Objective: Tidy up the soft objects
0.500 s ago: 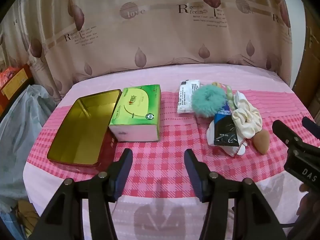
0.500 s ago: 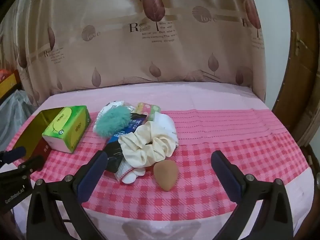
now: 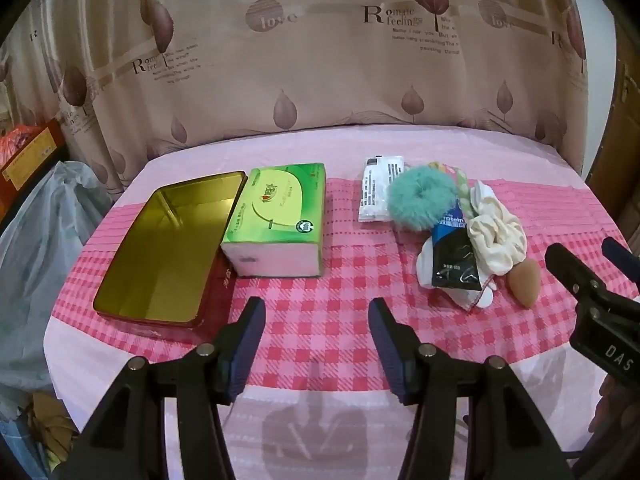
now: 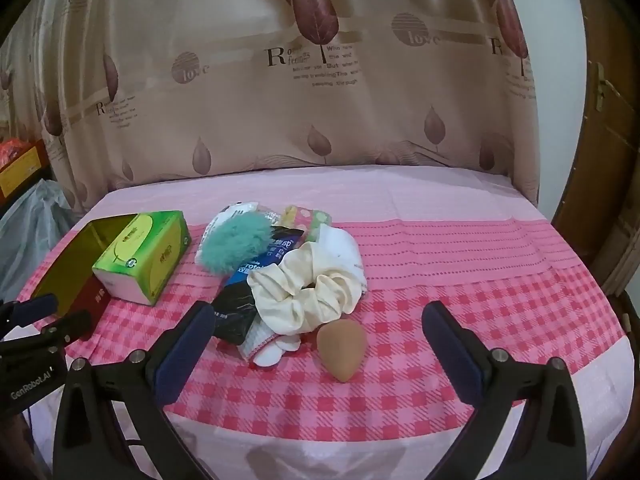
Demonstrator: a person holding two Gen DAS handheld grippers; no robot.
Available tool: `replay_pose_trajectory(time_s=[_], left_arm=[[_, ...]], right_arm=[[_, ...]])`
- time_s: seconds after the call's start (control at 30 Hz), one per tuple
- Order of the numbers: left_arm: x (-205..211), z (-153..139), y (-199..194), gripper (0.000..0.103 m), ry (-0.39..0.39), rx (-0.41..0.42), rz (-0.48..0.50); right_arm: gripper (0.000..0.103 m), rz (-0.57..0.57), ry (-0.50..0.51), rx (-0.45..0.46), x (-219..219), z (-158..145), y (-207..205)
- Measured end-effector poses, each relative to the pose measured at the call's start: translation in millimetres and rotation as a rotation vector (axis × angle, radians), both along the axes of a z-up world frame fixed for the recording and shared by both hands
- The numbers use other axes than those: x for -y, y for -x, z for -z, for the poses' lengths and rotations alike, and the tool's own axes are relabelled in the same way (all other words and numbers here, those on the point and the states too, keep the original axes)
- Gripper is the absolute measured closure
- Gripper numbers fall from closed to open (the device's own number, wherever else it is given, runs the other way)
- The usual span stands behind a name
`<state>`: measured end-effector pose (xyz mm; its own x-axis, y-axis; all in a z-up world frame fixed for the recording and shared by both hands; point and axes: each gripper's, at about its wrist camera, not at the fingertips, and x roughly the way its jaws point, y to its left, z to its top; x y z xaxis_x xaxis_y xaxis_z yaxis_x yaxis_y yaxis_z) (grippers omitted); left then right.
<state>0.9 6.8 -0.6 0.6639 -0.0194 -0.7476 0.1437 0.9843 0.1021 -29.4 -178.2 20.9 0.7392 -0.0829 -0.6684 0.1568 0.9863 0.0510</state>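
Soft pile: cream scrunchie, teal fluffy scrunchie, white sock and a dark sachet lie heaped together, touching, on the pink checked cloth.
Sponge: tan egg-shaped makeup sponge lies just beside the pile's near edge, apart from the scrunchie, on the side toward the right gripper.
Sponge axis: its pointed end faces the camera, so the long axis runs roughly along the gripper's reach, between the two fingers.
Right gripper: right gripper hovers above the cloth with jaws at their widest, nothing between the pads; the sponge sits straight ahead, slightly left of centre.
Tin: open gold tin lies well left of the pile, with the green tissue box touching its right side, between tin and pile.
Left gripper: left gripper is spread, empty, aimed at bare cloth below the tissue box, nearer the tin.
Nearer hand: the right one, by my reading; a short forward dip should bracket the sponge.
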Motion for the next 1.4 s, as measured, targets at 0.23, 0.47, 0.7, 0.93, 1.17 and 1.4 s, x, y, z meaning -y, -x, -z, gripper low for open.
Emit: replay_pose_trajectory(time_s=[0.23, 0.47, 0.7, 0.93, 1.17, 1.4], left_arm=[[-2, 0, 2, 0.048, -0.004, 0.007, -0.003], [1, 1, 2, 0.048, -0.009, 0.002, -0.005], [0, 1, 2, 0.048, -0.008, -0.003, -0.003], [0, 2, 1, 0.048, -0.006, -0.008, -0.002], [-1, 2, 1, 0.048, -0.004, -0.008, -0.003], [-1, 3, 1, 0.048, -0.002, -0.012, -0.001]], right_arm=[[0.000, 0.001, -0.003, -0.009, 1, 2, 0], [0.000, 0.005, 0.002, -0.019, 2, 6, -1], [0.000, 0.005, 0.003, -0.021, 2, 6, -2], [0.000, 0.002, 0.005, -0.027, 1, 9, -2], [0.001, 0.002, 0.006, -0.027, 1, 9, -2], [0.001, 0.000, 0.004, -0.031, 1, 10, -2]])
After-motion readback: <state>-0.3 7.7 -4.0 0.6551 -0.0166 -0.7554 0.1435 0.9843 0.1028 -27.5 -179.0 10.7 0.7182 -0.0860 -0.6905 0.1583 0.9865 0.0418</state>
